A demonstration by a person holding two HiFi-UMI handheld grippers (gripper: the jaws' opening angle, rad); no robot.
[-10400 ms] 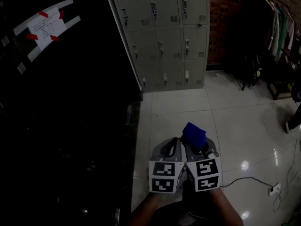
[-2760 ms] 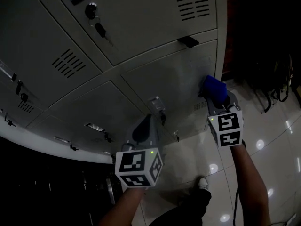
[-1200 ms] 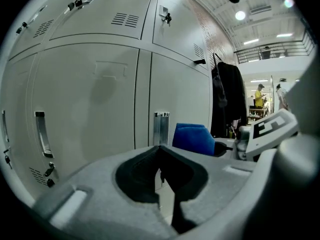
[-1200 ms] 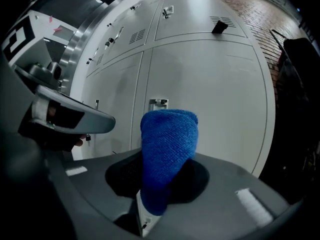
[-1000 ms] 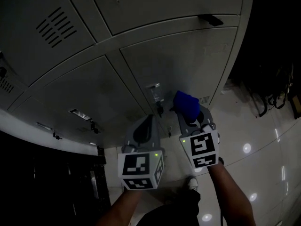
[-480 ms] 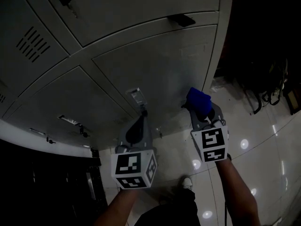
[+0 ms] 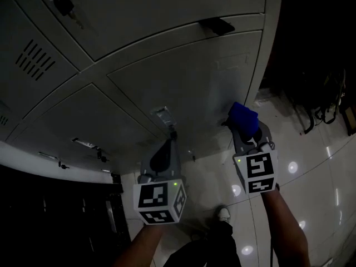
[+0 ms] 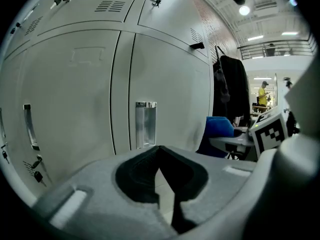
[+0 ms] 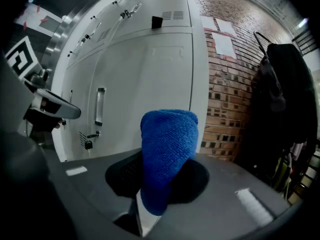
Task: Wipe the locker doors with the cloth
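A folded blue cloth [image 7: 243, 117] [image 9: 167, 154] sticks out of my right gripper [image 7: 243, 128] [image 9: 161, 184], whose jaws are shut on it. The cloth hangs just in front of a grey locker door [image 7: 189, 82] [image 9: 145, 89], near that door's lower right corner; I cannot tell whether it touches. My left gripper [image 7: 165, 144] [image 8: 160, 176] is shut with nothing in it and points at the metal handle [image 7: 163, 115] [image 8: 145, 124] of the same door. The blue cloth [image 8: 220, 129] also shows at the right of the left gripper view.
More locker doors with keys [image 7: 65, 7] and vents [image 7: 36, 60] lie to the left and above. A brick wall [image 9: 225, 94] adjoins the lockers on the right. Dark clothes [image 9: 285, 99] hang there. Glossy white floor tiles [image 7: 311, 166] lie below.
Over the last second my right gripper slid the cloth rightward along the lower door. Ten seconds ago I stood well back from the lockers; now they fill the view.
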